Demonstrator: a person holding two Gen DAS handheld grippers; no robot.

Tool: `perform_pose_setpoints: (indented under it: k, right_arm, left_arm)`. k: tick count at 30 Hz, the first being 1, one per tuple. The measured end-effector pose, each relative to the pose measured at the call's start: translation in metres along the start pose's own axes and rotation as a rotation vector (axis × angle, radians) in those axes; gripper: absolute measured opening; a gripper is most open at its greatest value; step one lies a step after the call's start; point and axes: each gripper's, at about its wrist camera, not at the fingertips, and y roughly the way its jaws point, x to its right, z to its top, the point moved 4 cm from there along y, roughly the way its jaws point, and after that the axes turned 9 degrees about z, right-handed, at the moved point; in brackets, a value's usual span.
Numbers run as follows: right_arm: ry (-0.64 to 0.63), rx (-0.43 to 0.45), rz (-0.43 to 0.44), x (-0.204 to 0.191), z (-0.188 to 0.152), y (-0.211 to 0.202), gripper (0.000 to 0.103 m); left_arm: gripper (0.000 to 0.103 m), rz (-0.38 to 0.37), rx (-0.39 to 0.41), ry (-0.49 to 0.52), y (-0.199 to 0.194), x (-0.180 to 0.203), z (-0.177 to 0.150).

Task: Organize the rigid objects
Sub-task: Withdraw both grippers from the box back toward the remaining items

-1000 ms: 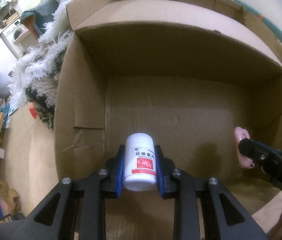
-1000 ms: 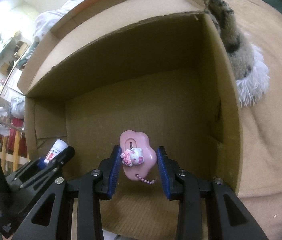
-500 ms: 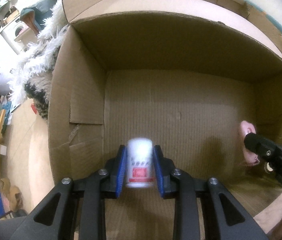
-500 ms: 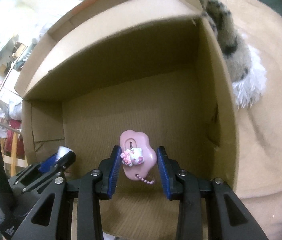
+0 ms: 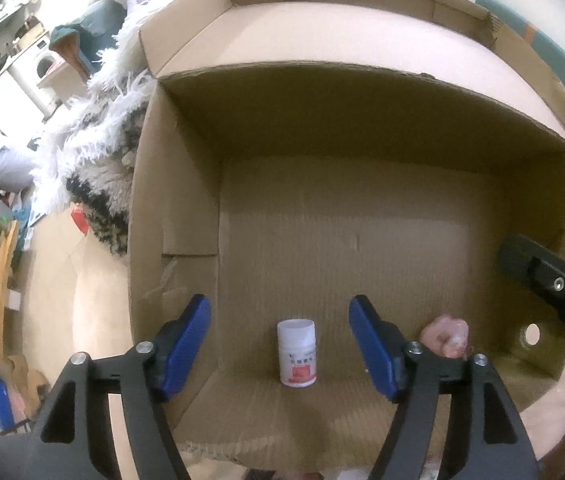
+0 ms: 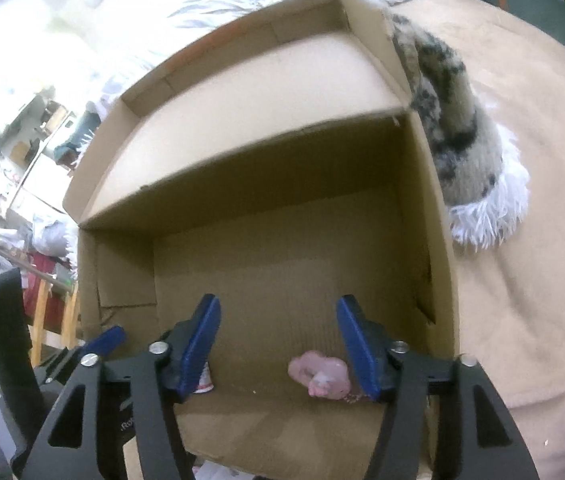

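Left wrist view: left hand-held gripper (image 5: 278,350) hangs over the near part of an open cardboard box (image 5: 178,216), jaws apart and opening, blue pads clear on both sides of a white pill bottle (image 5: 297,353). Bottle stands upright on the box floor, near the front wall, red-and-white label facing the camera; it sits between the pads but touches neither. To its right, partly behind the right finger, a pink charm (image 5: 446,336) lies on the box floor. Black body of the other gripper enters from the right edge, above the charm. Shaggy white-and-spotted throw (image 5: 94,152) lies against the box's left outer wall. Right wrist view: right hand-held gripper (image 6: 278,348) also over the box, jaws apart and opening, nothing pressed between the pads. Pink charm lies on the floor just beside the right pad, a small white figure on its front and a bead chain trailing; contact with the pad cannot be told. Bottle's base shows behind the left finger. Box rests on a tan bed cover (image 6: 522,320).
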Motion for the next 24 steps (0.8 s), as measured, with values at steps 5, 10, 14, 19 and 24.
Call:
perform_pose_setpoints:
  k: [5,10,14,19,24]
  right_arm:
    - [-0.013,0.015,0.006,-0.006,-0.002,-0.013,0.071]
    - [-0.035,0.022,0.010,-0.013,-0.026,-0.048,0.081]
    - [-0.001,0.018,0.012,-0.007,-0.055,-0.063,0.091]
    - [0.014,-0.008,0.024,-0.005,-0.091,-0.069,0.091]
    - [0.005,0.024,0.066,-0.012,-0.099,-0.087,0.091]
  left_arm:
    - [0.069,0.018,-0.004,-0.005,-0.013,-0.020,0.001]
    - [0.070,0.034,0.034,-0.085,-0.046,-0.043,-0.008]
    - [0.073,0.063,0.061,-0.151,-0.067,-0.056,-0.021]
    - [0.074,0.127,-0.003,-0.243,-0.074,-0.066,-0.050]
    - [0.074,0.174,-0.014,-0.293,-0.086,-0.073,-0.067]
